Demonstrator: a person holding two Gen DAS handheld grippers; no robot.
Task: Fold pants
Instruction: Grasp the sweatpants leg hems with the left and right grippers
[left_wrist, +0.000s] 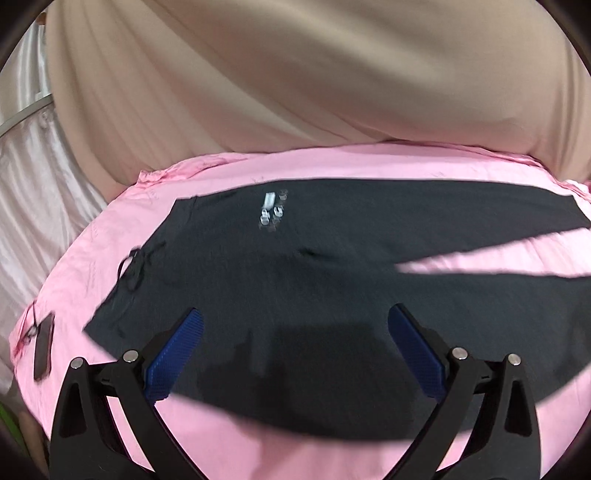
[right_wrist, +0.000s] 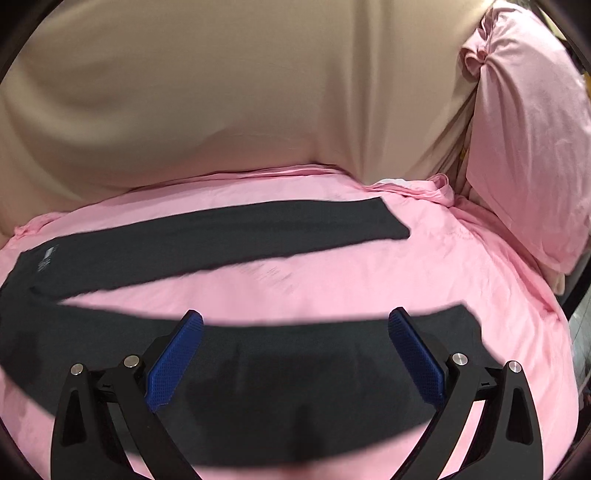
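Dark pants (left_wrist: 295, 258) lie spread flat on the pink sheet (left_wrist: 332, 454), legs splayed apart toward the pink pillow (right_wrist: 528, 147). The left gripper (left_wrist: 295, 321) hangs spread wide over the waist end, the right gripper (right_wrist: 295, 325) spread wide over the near leg; neither grasps anything. A black phone (left_wrist: 43, 347) lies just past the waistband, beige curtain (right_wrist: 221, 92) behind

My left wrist camera looks forward and down from low over the bed (left_wrist: 110, 236), close to the waist end of the dark pants (left_wrist: 295, 266). My right one sits just as near, over the leg ends, facing the same beige curtain (right_wrist: 221, 92). Both views share the pants and the pink sheet.
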